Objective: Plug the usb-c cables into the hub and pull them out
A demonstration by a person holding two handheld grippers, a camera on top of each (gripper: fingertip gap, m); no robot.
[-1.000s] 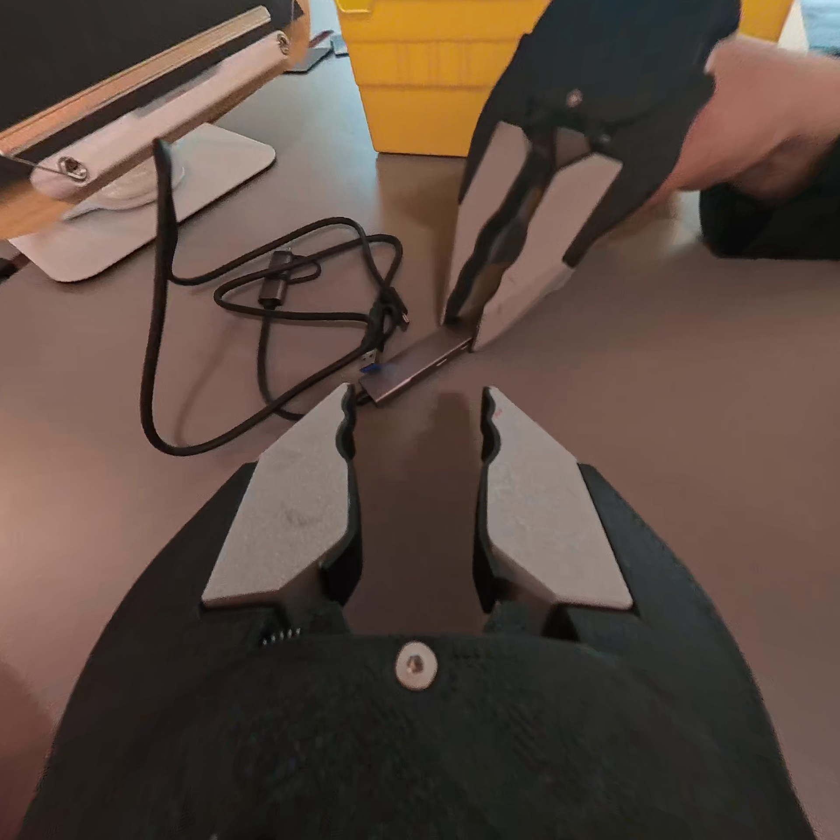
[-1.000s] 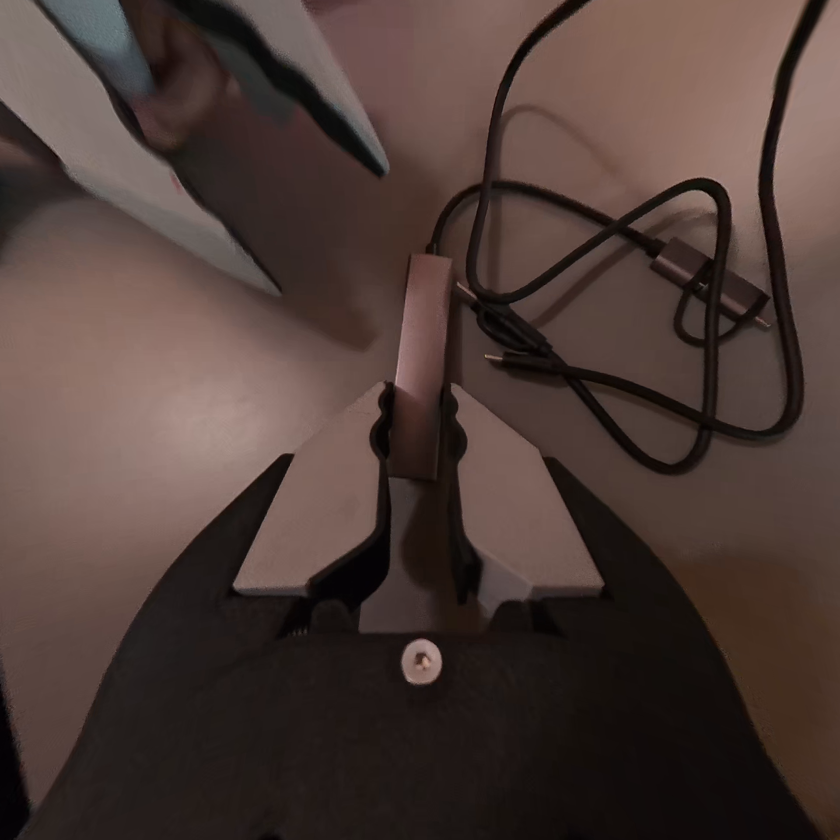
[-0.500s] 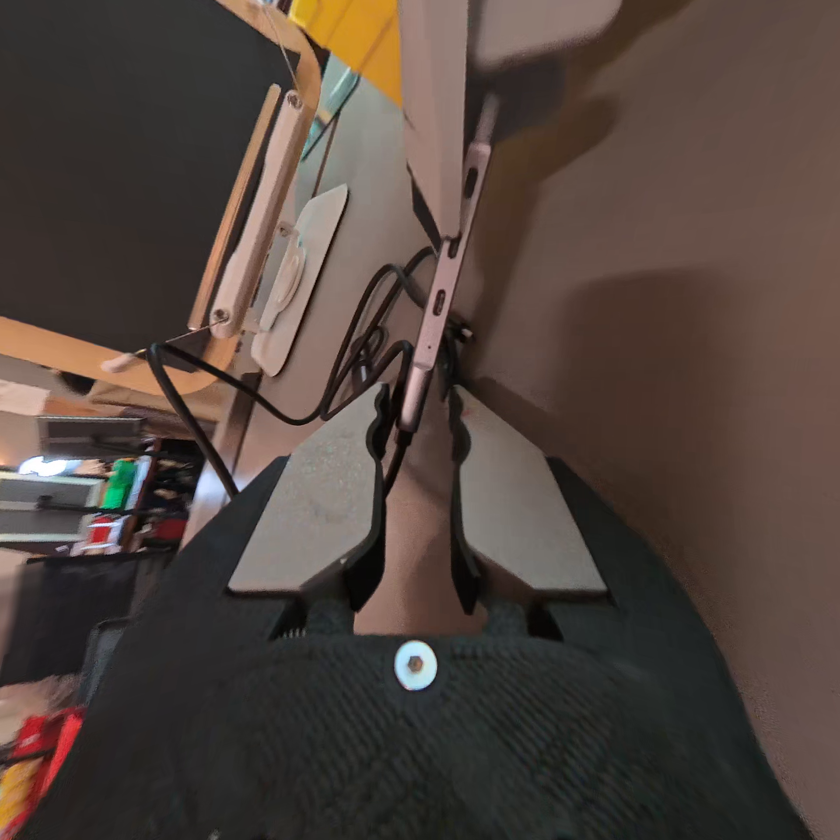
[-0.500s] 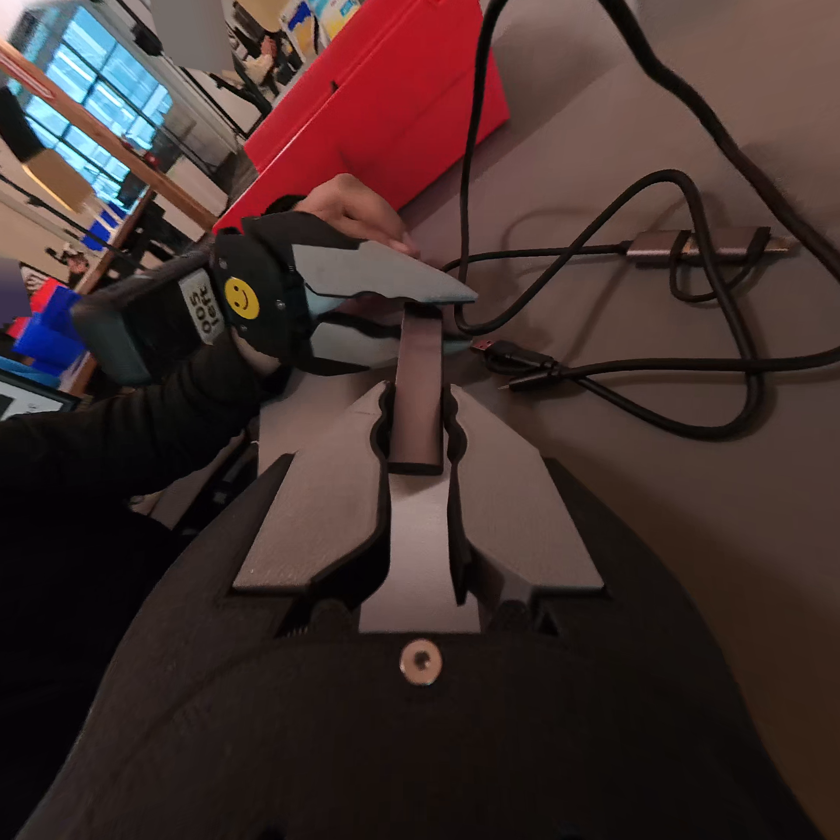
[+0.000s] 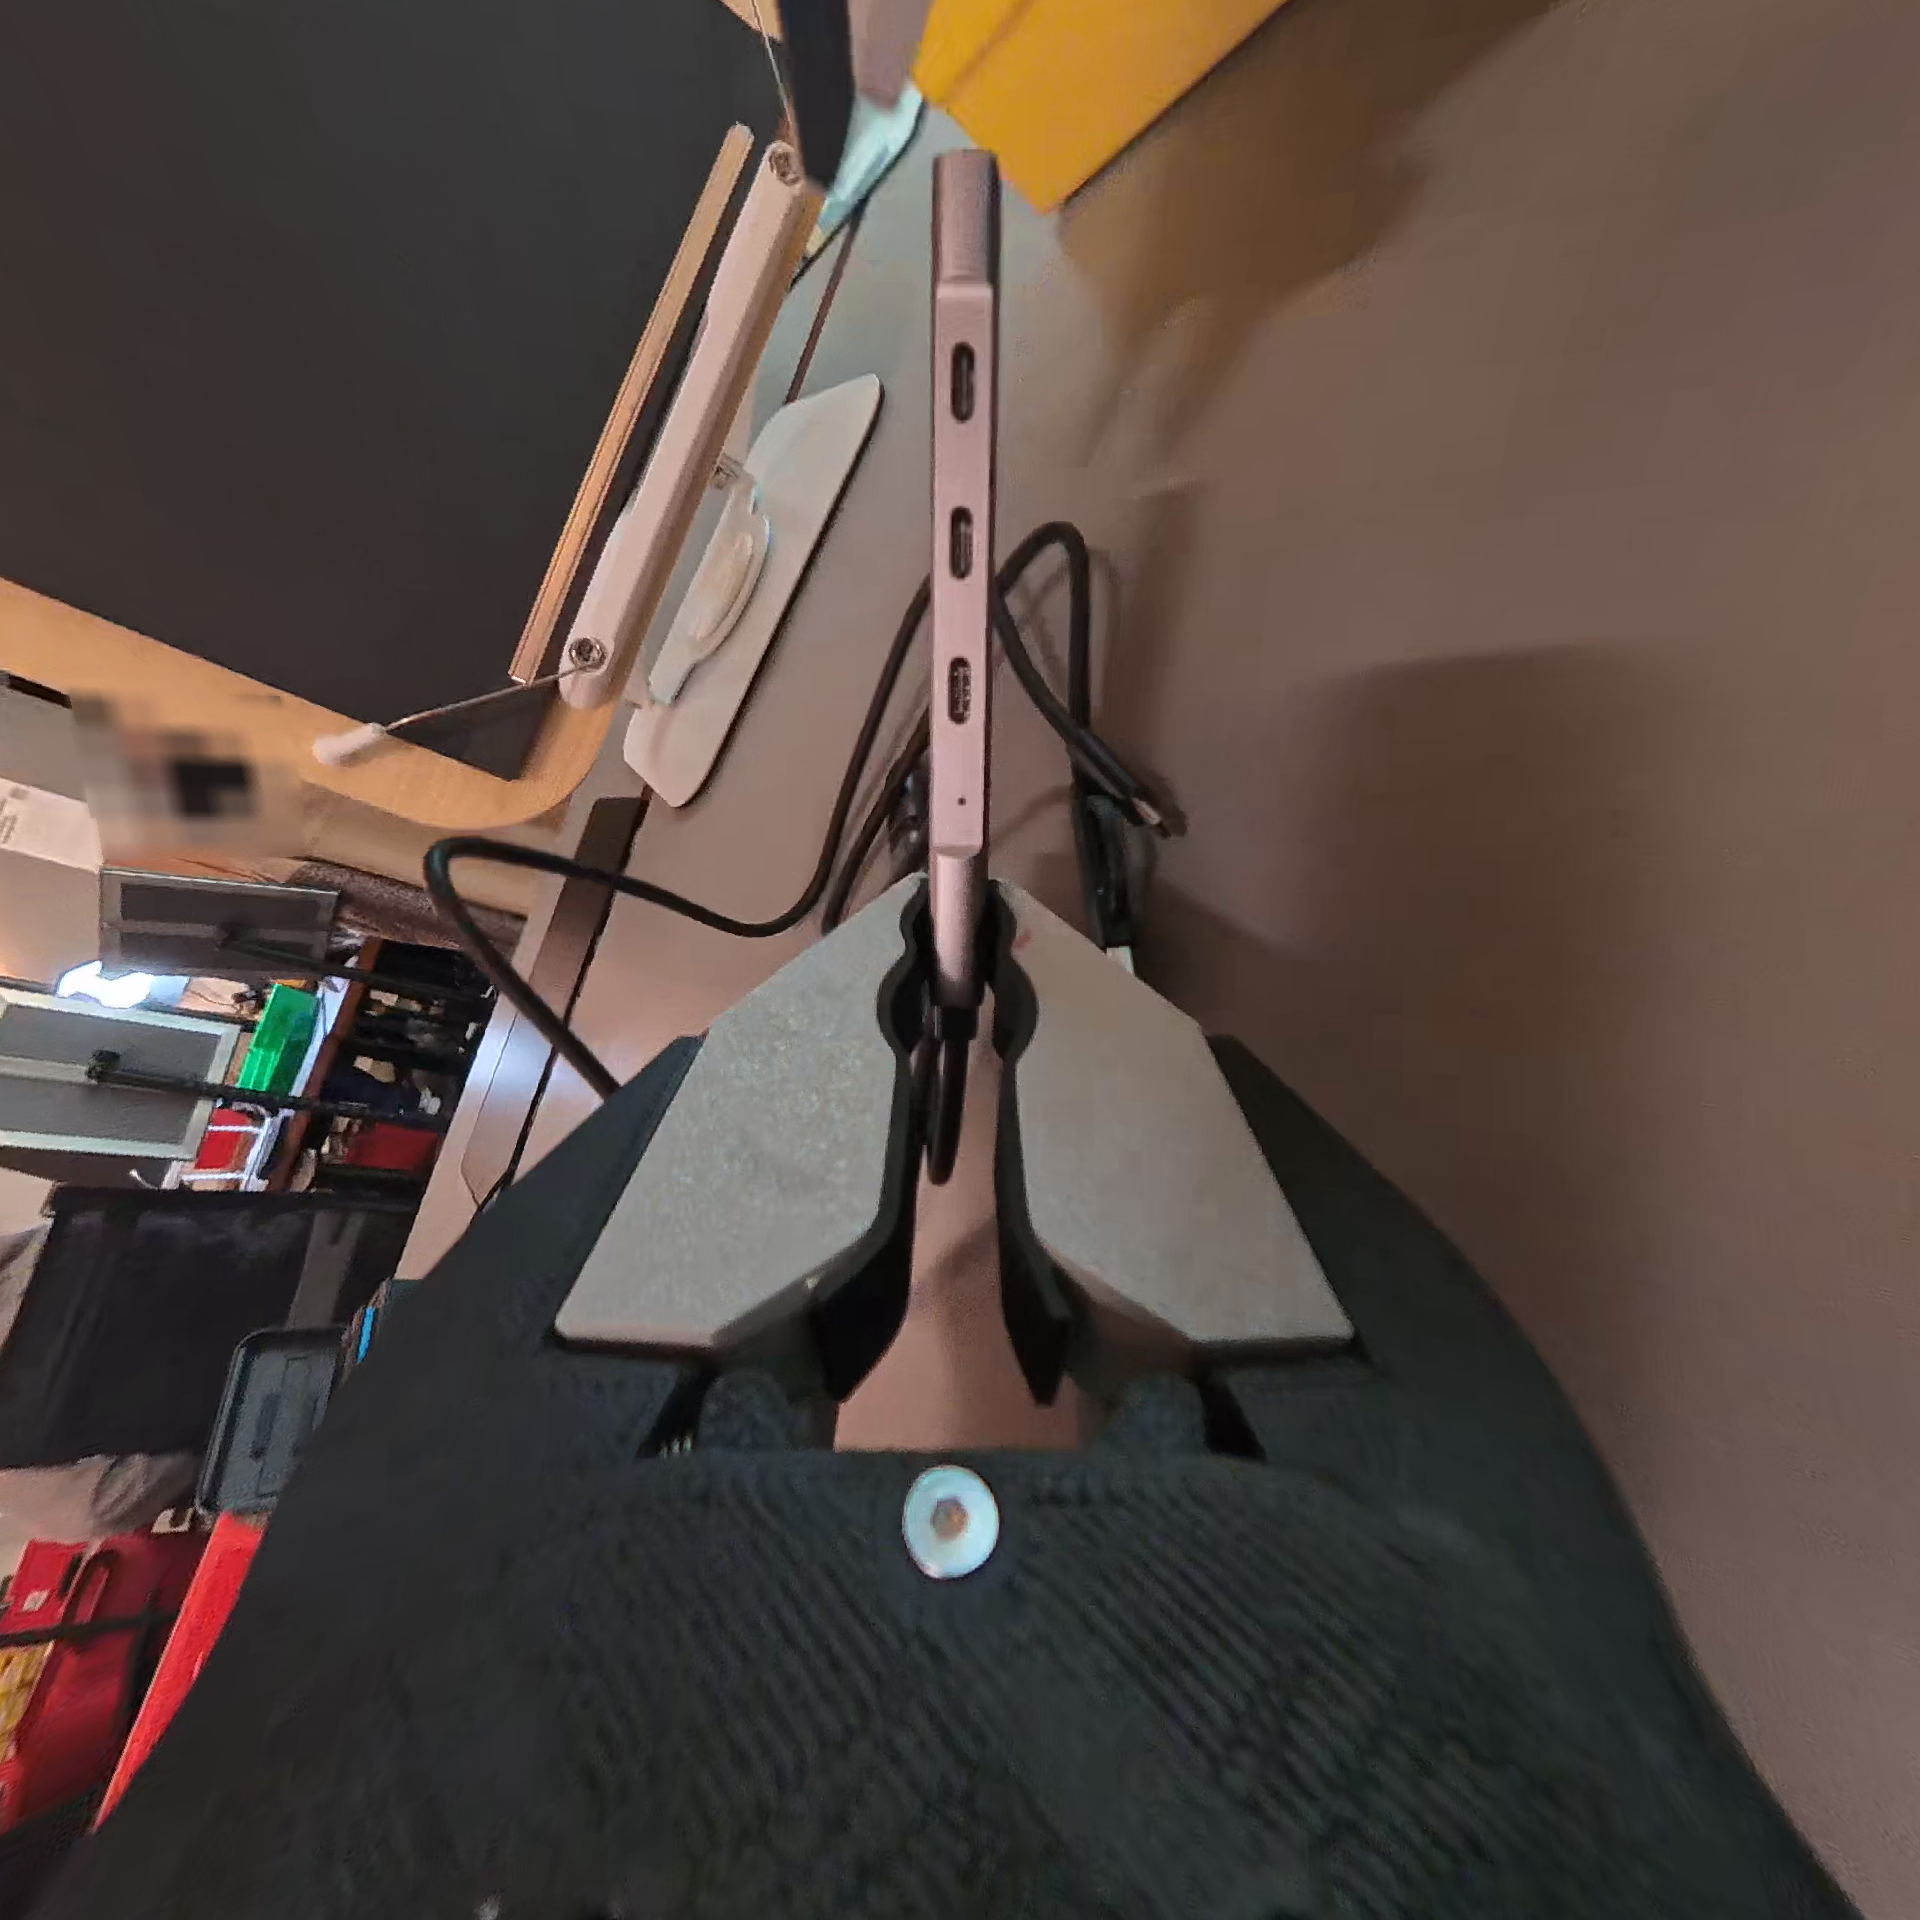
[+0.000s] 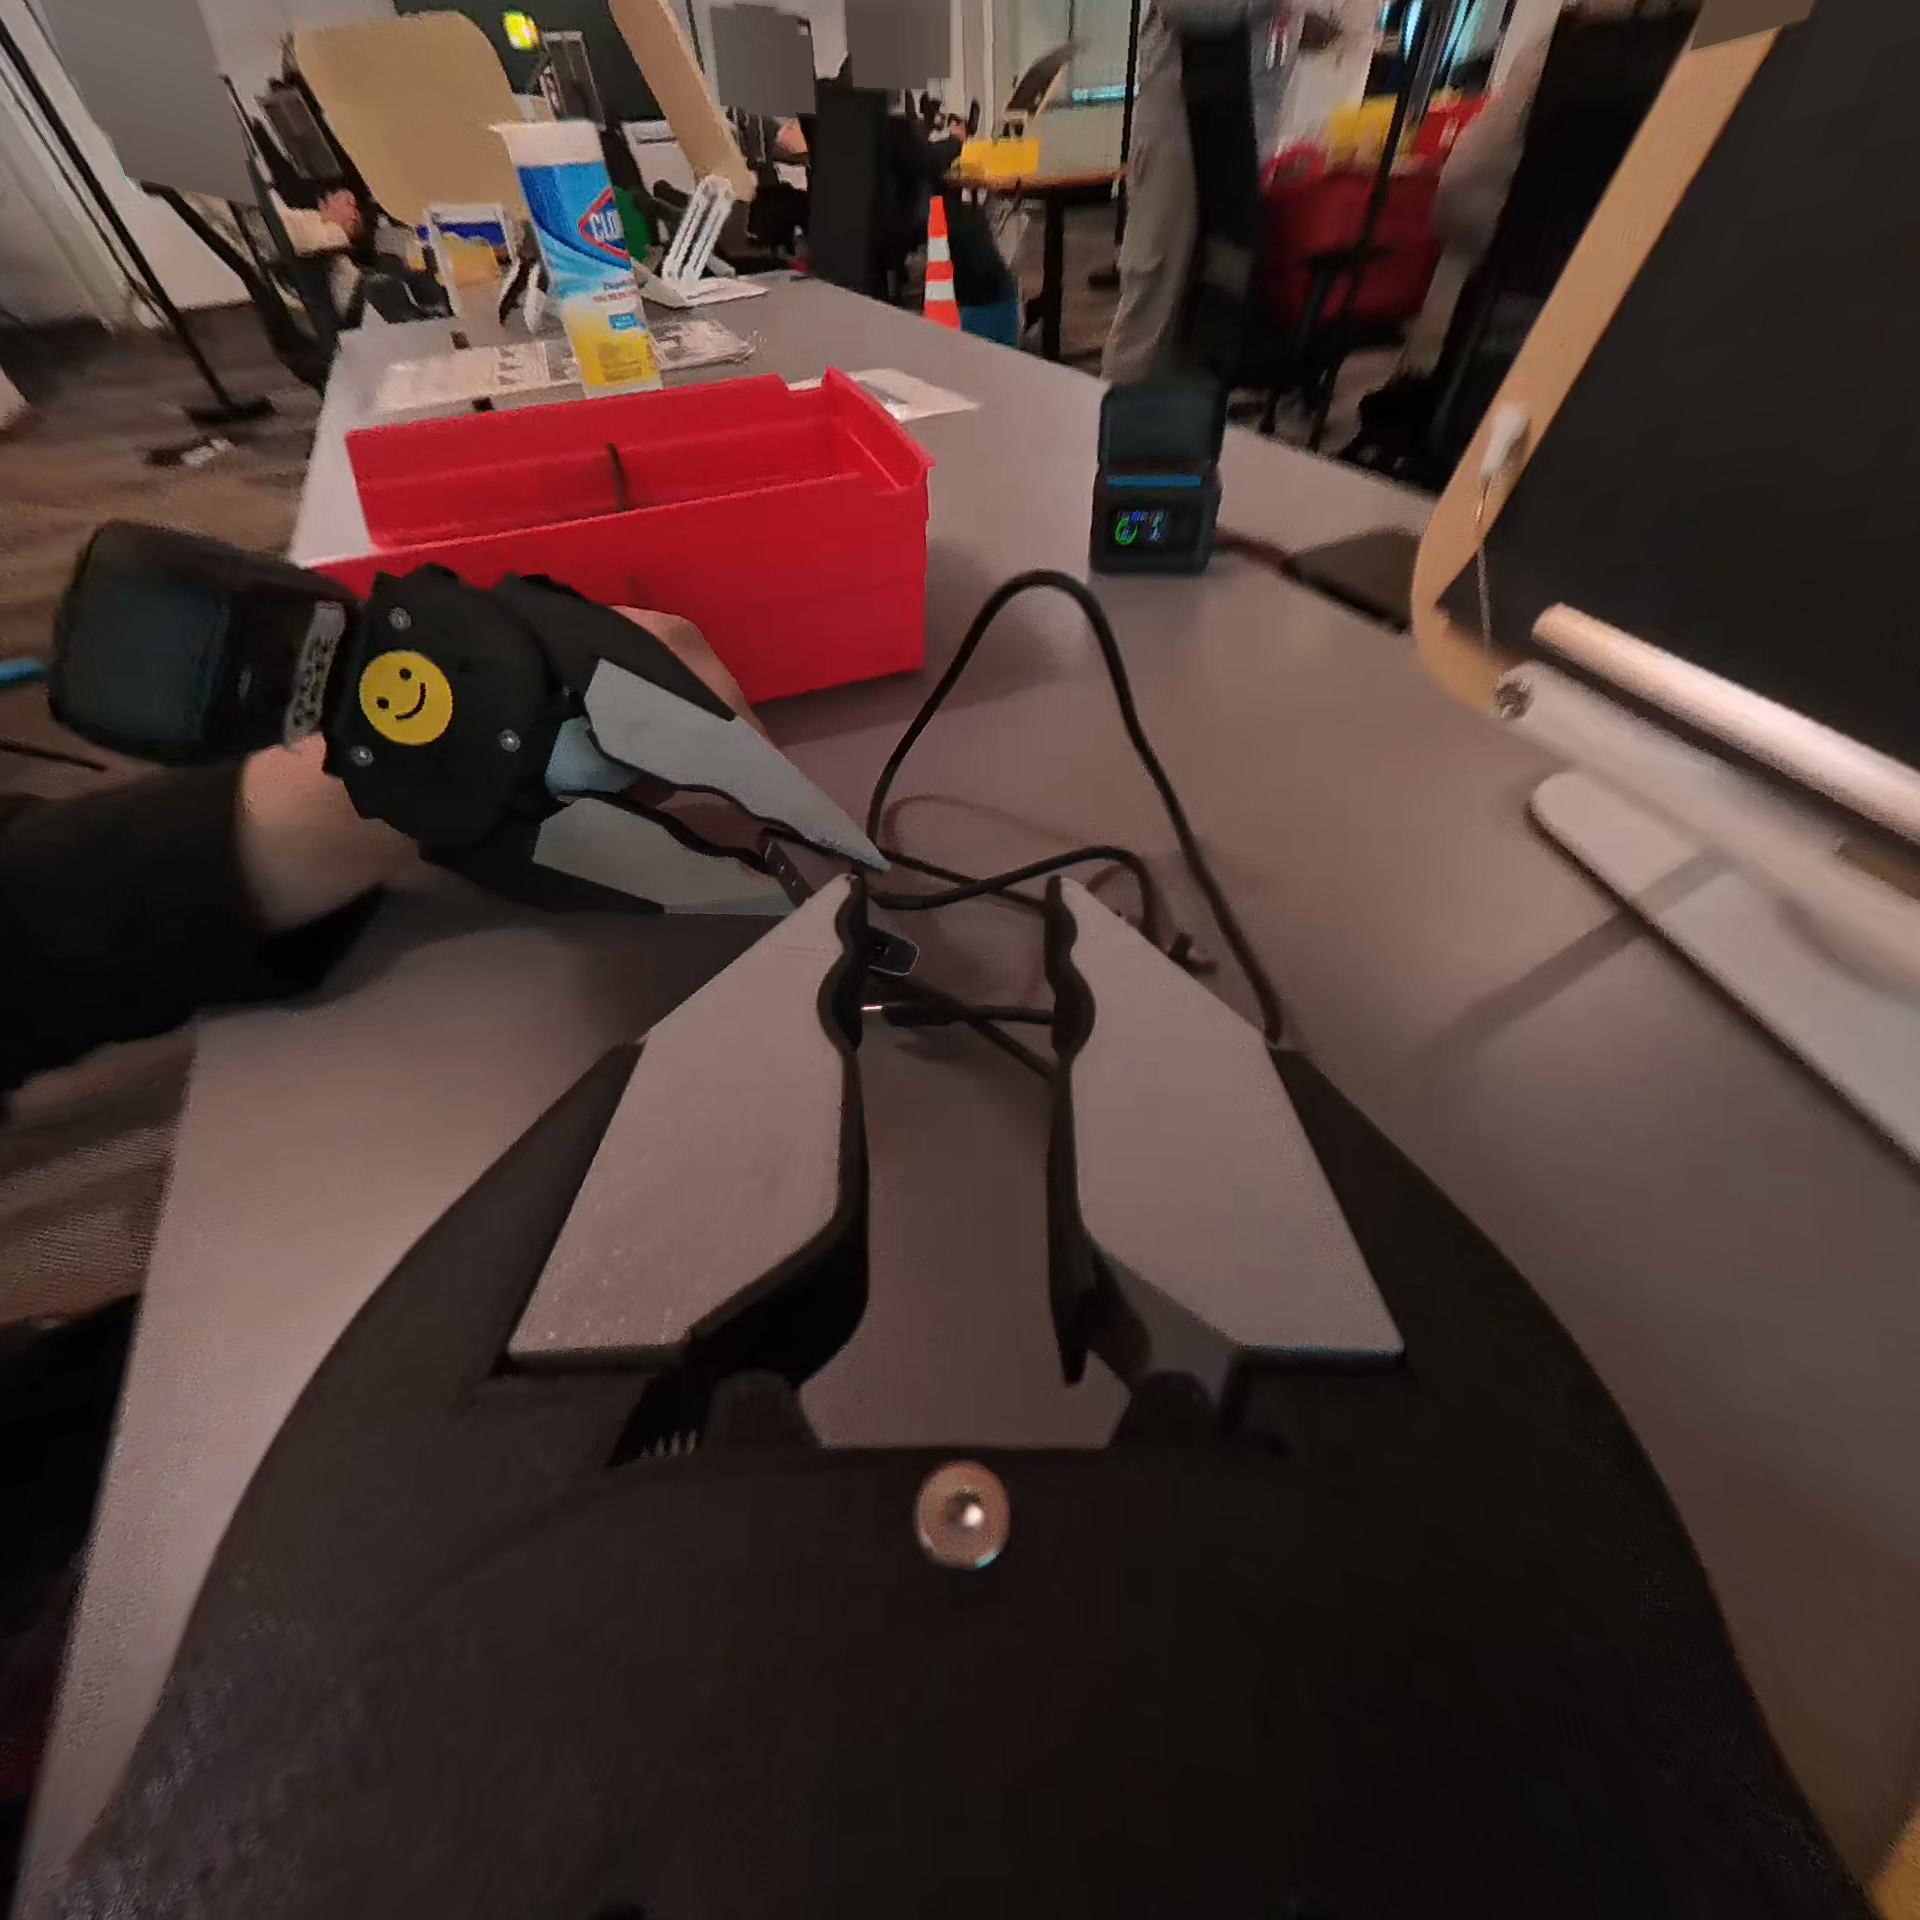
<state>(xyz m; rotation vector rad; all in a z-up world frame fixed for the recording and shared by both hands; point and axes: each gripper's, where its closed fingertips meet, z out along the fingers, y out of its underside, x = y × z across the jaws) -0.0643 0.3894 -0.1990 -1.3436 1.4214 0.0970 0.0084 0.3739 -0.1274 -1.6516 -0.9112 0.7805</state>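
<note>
Hub (image 5: 961, 499), slim and grey, stood clamped at its near end in the left gripper (image 5: 958, 935), reaching toward 12 o'clock with three ports along its visible edge. Black cables (image 5: 1049, 665) lay looped on the counter (image 5: 1507, 520) behind it, from 11 to 1 o'clock of the fingertips, with loose plug ends at about 1 o'clock. A monitor (image 5: 312, 343) on its stand filled the 10 o'clock side and a yellow bin (image 5: 1081, 73) sat at 12 to 1 o'clock.

The right gripper (image 6: 956, 914) was apart and held nothing, hovering above the cables (image 6: 997, 997), a plug lying between its fingertips. From there the left gripper (image 6: 821, 862) came in from 9 o'clock, a hand (image 6: 301, 831) holding it. A red bin (image 6: 644, 540) stood at 11 o'clock, a small black device (image 6: 1153, 478) at 1 o'clock, the monitor (image 6: 1714, 416) at 2 o'clock.
</note>
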